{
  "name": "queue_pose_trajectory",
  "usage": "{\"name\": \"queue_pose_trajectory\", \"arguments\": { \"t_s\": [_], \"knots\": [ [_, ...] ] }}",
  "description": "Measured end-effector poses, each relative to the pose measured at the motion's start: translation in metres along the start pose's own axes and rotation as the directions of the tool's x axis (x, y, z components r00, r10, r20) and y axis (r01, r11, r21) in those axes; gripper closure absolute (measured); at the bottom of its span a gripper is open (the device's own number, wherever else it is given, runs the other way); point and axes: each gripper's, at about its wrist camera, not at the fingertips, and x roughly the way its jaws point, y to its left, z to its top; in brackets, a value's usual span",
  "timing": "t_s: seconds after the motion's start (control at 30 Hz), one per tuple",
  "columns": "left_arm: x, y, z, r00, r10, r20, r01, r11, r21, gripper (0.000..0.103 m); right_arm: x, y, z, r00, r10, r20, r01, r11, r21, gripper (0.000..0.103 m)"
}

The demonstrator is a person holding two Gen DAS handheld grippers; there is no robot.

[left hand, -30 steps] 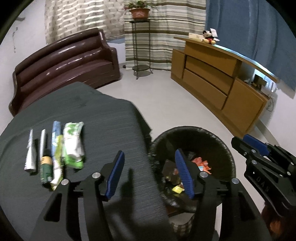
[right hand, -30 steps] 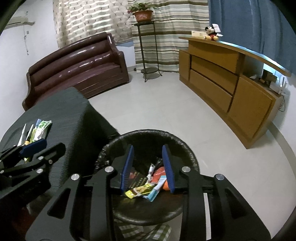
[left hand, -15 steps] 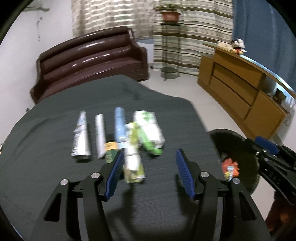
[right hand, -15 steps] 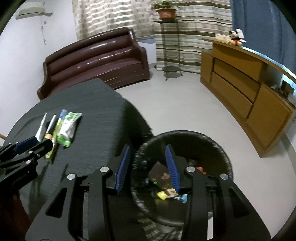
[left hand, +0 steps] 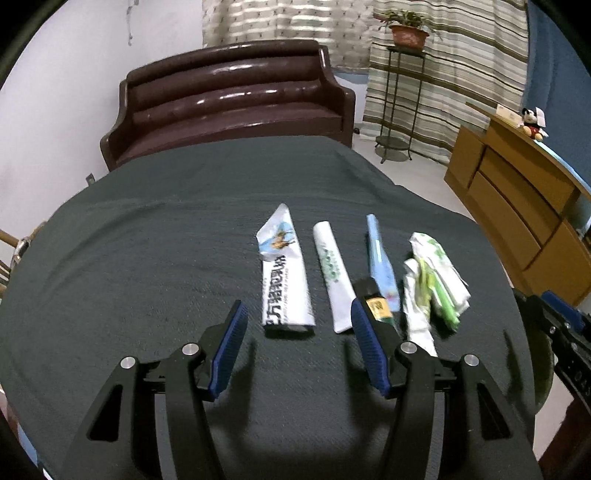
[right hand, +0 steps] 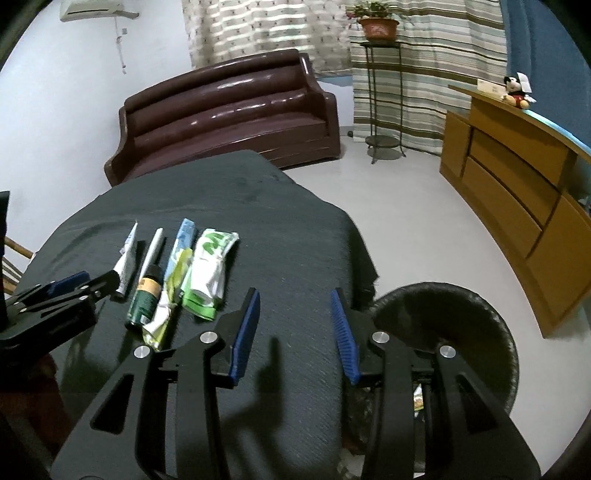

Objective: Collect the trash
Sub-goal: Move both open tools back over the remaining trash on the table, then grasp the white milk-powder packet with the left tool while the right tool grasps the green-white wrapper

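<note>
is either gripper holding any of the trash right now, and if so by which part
Nothing is held. The left gripper and right gripper both hang open and empty over the dark tablecloth; the wrappers lie untouched on it.

Home living room: brown sofa, striped curtains, potted plant on stand, wooden sideboard, wall air-conditioner.

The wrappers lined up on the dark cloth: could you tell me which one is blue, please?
The narrow light-blue wrapper, third from the left in the left wrist view. Its neighbours are white or green-and-white, and a dark green tube overlaps its near end.
</note>
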Motion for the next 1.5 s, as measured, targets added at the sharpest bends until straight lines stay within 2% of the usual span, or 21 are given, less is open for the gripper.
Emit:
{"name": "queue_pose_trajectory", "arguments": {
  "t_s": [0.53, 0.6, 0.77, 1.5],
  "knots": [
    [0.039, 0.024, 0.010, 0.996, -0.028, -0.087, 0.025, 0.999, -0.038, 0.046, 0.029, 0.015, 0.017, 0.999, 0.023, -0.032, -0.024, 0.999, -0.023, 0.064],
    [0.038, 0.025, 0.010, 0.996, -0.027, -0.086, 0.024, 0.999, -0.033, 0.050, 0.031, 0.018, 0.018, 0.999, 0.026, -0.035, -0.027, 0.999, -0.027, 0.064],
    [0.034, 0.029, 0.008, 0.996, -0.037, -0.077, 0.037, 0.999, -0.002, 0.070, 0.036, 0.027, 0.020, 0.999, 0.037, -0.040, -0.039, 0.998, -0.040, 0.064],
    [0.020, 0.054, 0.001, 0.997, -0.047, -0.057, 0.045, 0.999, -0.023, 0.072, 0.051, 0.067, 0.018, 0.993, 0.060, -0.106, -0.072, 0.991, -0.115, 0.064]
  ]
}}
